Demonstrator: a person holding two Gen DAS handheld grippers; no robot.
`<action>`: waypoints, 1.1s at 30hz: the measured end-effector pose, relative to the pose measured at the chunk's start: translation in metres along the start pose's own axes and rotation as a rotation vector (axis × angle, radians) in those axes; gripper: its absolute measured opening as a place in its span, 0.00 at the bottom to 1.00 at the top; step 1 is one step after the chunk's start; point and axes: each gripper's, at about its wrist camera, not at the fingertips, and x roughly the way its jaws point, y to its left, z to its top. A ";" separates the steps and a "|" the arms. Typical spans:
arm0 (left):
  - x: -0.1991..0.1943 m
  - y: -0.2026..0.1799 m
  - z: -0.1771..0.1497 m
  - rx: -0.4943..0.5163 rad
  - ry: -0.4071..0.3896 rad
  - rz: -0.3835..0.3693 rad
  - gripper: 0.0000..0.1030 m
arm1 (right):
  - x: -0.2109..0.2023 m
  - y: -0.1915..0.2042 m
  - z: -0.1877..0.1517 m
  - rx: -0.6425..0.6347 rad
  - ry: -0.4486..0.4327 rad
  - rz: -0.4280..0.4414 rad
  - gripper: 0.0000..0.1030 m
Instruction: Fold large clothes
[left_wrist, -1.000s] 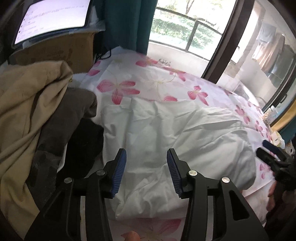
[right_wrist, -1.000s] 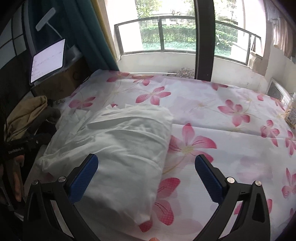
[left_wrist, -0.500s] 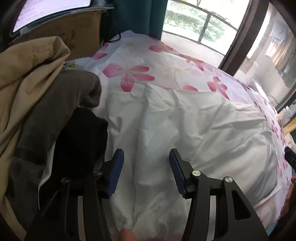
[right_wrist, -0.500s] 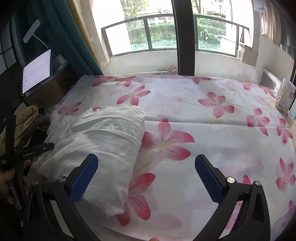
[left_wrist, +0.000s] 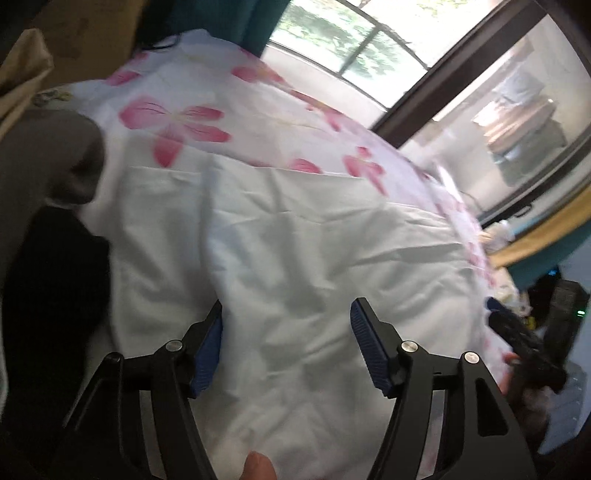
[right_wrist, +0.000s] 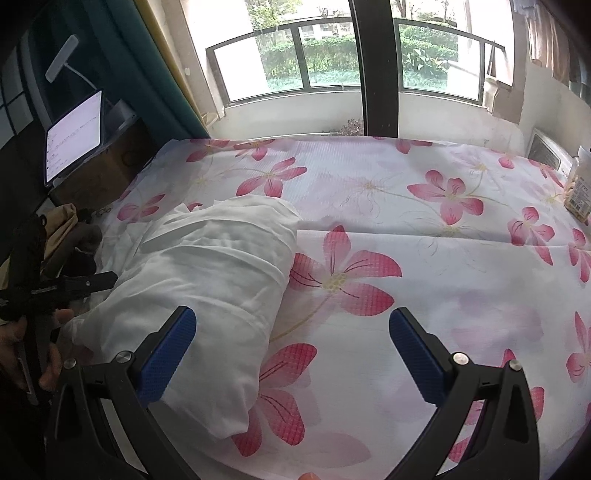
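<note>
Below, a folded white garment (right_wrist: 207, 273) lies at the near left of the flowered bedsheet (right_wrist: 424, 258). Left gripper (left_wrist: 286, 347) has just been widening above it, gripping nothing; right gripper (right_wrist: 291, 354) gapes wide, empty.

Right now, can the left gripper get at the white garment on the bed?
Probably yes. The left gripper is just above the white garment, its jaws have just been opening, and nothing lies between them and the cloth.

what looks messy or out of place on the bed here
Mainly the heap of tan, grey and black clothes, bunched unfolded at the bed's left edge beside the folded white garment. The garment itself is wrinkled but lies in a tidy bundle on the floral sheet. Nothing looks spilled or damaged.
</note>
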 end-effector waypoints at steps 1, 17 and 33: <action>-0.005 -0.003 -0.001 0.005 -0.012 0.001 0.66 | 0.000 0.000 0.000 0.000 0.001 0.001 0.99; -0.018 -0.003 -0.022 0.007 0.042 0.363 0.66 | 0.004 0.004 -0.001 -0.012 0.006 0.036 0.99; -0.011 0.000 -0.025 -0.112 -0.009 0.064 0.67 | 0.007 -0.008 -0.006 0.032 0.025 0.079 0.99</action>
